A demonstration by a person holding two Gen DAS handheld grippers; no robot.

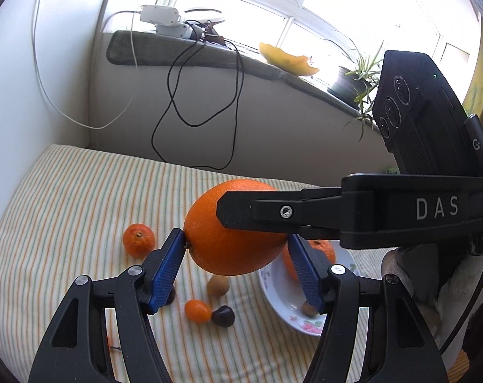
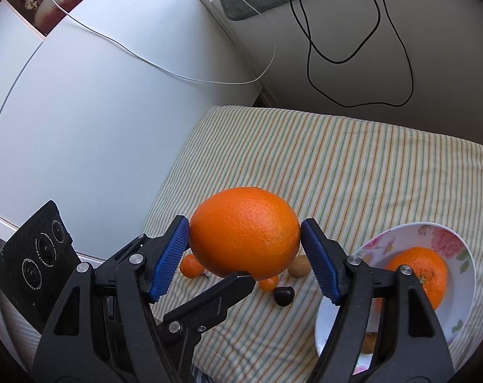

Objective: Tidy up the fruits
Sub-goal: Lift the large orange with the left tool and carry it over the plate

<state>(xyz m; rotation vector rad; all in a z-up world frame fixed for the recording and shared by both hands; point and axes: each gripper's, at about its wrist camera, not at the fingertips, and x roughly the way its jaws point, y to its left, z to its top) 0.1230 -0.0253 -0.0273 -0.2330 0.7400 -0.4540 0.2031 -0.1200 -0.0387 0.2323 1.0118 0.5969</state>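
Nearest the lenses, both claws clamp one large, glossy, round orange point(image 2: 244, 231) above the cloth: the right gripper point(image 2: 245, 257) squeezes it with its blue ribbed pads at the fruit's left and right ends, and the left gripper point(image 1: 236, 263) pinches it crosswise, so the two grips cross. The orange's longer axis runs between the right gripper's pads. Under it, on the striped green-and-orange tablecloth point(image 2: 353, 166), lie small loose fruits. The white floral-rimmed plate point(image 2: 433, 233), already holding another orange fruit point(image 2: 428, 269), sits lower right of the held orange, on the right gripper's side, so I judge that hand nearer for the placement.
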